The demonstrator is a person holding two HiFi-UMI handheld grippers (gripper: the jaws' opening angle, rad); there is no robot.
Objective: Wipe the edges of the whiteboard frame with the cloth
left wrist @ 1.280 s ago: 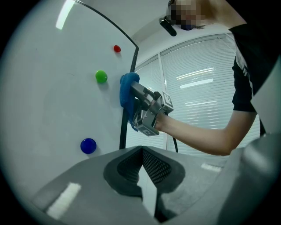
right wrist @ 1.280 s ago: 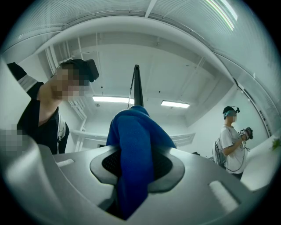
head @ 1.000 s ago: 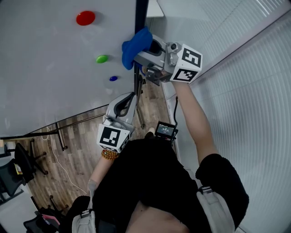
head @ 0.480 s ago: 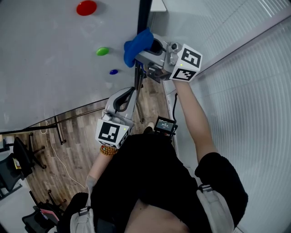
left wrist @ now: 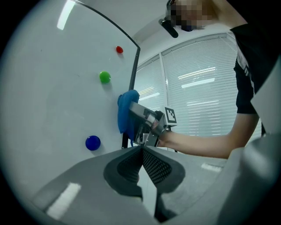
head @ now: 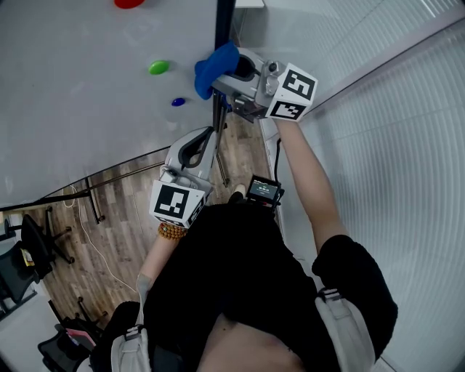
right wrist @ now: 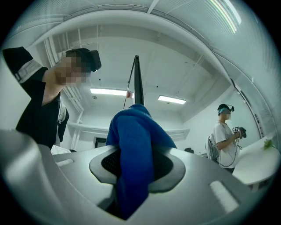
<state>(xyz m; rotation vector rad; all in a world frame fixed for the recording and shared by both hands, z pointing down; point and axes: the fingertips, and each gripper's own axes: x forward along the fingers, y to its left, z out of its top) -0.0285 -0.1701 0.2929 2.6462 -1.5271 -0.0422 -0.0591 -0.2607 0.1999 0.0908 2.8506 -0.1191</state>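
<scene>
Now, right gripper holds cloth at whiteboard frame; left gripper closed.

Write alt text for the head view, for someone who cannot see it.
The right gripper holds a blue cloth at the dark whiteboard frame. The left gripper, shut and empty, hangs below. A green magnet sits on the board.

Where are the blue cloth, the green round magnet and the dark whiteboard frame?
blue cloth (right wrist: 134,149): right gripper view, on the fold between the jaws.
green round magnet (head: 158,67): head view, its centre.
dark whiteboard frame (head: 225,18): head view, vertical edge above cloth.
</scene>
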